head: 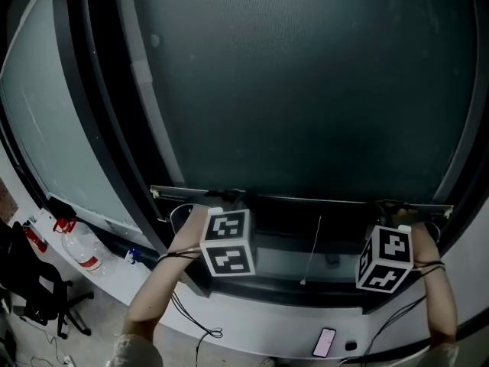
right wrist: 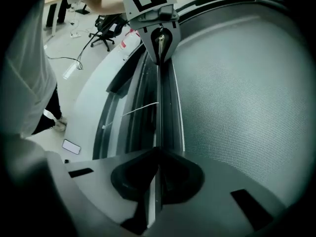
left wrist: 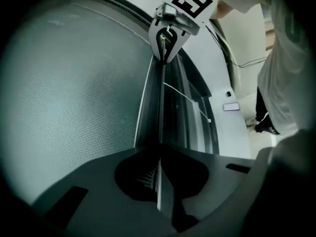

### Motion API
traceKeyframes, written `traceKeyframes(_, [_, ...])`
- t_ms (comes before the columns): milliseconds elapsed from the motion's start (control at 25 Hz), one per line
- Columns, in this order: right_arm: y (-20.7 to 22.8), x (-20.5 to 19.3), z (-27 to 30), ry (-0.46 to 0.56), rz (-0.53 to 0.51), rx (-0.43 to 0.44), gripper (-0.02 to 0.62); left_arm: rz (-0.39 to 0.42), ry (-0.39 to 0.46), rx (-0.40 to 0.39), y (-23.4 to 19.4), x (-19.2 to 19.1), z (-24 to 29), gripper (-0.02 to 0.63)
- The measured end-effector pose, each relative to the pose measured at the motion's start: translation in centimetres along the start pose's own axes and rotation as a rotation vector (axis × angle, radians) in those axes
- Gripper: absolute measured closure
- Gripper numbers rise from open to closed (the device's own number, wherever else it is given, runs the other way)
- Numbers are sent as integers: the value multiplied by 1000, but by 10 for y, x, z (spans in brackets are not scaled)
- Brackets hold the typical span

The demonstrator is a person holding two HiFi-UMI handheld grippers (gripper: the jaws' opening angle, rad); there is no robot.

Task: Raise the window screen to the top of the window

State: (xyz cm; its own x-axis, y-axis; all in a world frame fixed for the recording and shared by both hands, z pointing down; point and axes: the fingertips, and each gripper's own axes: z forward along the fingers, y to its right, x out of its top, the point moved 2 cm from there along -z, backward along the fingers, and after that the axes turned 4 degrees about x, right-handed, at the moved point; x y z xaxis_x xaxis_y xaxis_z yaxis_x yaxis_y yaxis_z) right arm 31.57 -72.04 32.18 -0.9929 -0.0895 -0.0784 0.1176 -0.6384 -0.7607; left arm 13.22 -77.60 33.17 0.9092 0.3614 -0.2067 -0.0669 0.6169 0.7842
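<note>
Two grippers hold the bottom rail (head: 306, 199) of the window screen (head: 306, 90), low by the sill (head: 267, 323). The left gripper (head: 223, 199) is pinched tight near its left end, the right gripper (head: 395, 209) likewise at the right. Pull one side faster and the rail may tilt, jam, or slip free.

A window screen (head: 306, 90) of fine dark mesh covers the window's opening, drawn down nearly its full height inside the dark window frame (head: 99, 128). Its thin bottom bar (head: 306, 199) lies level just above the lower track, pinched near each end by the left gripper (left wrist: 159, 191) and right gripper (right wrist: 154, 191). A thin pull cord (head: 313, 251) hangs from the bar's middle.
</note>
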Motion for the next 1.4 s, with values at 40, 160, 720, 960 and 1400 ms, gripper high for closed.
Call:
traceKeyframes(40, [13, 1, -9, 1, -10, -46, 577, 9, 7, 53, -14, 3, -9, 588])
traceKeyframes(160, [59, 5, -43, 7, -31, -155, 577, 30, 31, 183, -62, 12, -39, 588])
traceKeyframes(720, [279, 36, -224, -42, -97, -597, 577, 122, 21, 633, -293, 64, -205, 588])
traceKeyframes(960, [355, 48, -282, -52, -99, -762, 577, 95, 9, 757, -373, 82, -258, 588])
traceKeyframes(1400, [445, 58, -359, -131, -88, -963, 577, 112, 1, 985, -465, 108, -327, 588])
